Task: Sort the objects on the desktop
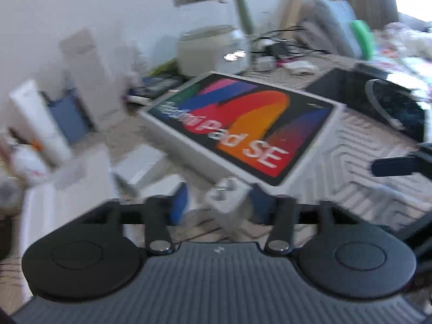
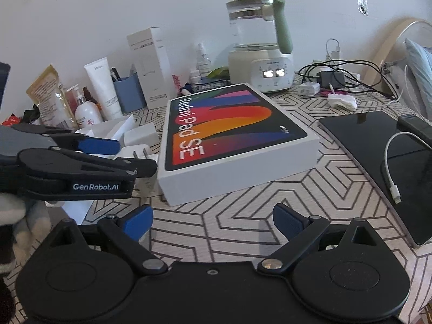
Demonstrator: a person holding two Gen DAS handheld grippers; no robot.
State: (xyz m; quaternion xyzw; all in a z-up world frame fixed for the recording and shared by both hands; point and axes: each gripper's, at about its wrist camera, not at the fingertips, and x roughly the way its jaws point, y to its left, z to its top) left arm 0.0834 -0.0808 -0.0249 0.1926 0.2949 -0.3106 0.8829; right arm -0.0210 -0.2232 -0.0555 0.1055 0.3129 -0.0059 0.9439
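Left gripper clamps a white charger beside the tablet box

The left gripper (image 2: pixel 129 159) reaches in level from the left, fingers closed on the white charger (image 1: pixel 226 195), just left of the Redmi Pad SE box (image 2: pixel 232 137). The right gripper (image 2: pixel 213 220) hovers near, jaws spread wide over the patterned tablecloth (image 2: pixel 310 197).

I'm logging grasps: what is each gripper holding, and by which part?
The left gripper holds a white charger plug by its body, prongs pointing away. The right gripper is open and holds nothing.
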